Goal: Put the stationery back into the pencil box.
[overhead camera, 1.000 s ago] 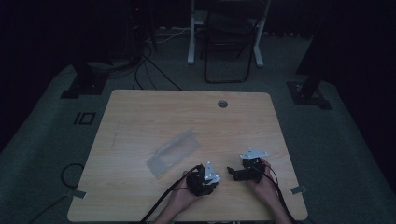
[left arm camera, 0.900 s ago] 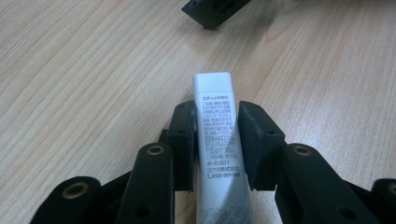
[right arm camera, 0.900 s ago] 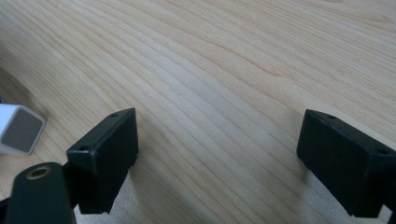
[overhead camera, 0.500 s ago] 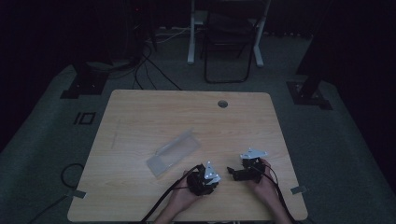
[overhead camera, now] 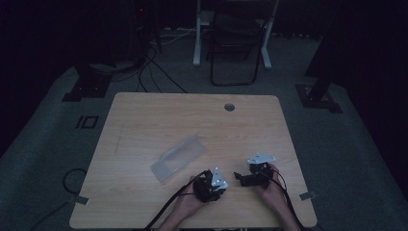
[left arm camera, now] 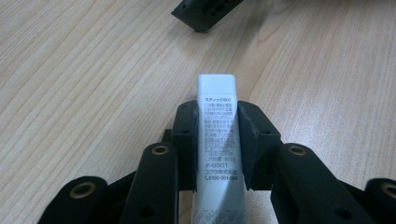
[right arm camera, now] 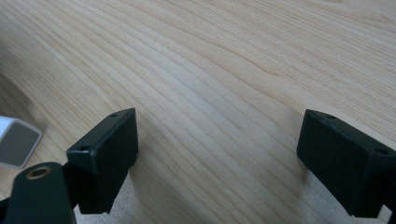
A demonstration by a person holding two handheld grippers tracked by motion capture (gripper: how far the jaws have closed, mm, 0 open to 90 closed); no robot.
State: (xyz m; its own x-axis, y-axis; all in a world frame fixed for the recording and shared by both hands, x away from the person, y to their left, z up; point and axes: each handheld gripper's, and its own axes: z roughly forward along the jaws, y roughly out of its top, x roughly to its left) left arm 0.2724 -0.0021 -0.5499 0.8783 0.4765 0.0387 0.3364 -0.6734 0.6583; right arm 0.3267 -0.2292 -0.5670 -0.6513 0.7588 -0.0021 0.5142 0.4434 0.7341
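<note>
Got my left gripper [left arm camera: 217,140] fingers pinched on the glue stick [left arm camera: 216,135] mid-body, looks light, stiff, probably slick plastic, while right gripper [right arm camera: 217,154] beside it gapes empty.

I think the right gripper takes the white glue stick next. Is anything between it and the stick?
Nothing visible. The glue stick sits between the left gripper's pads, whose jaws have just been closing. The right gripper stands open beside it over bare table.
</note>
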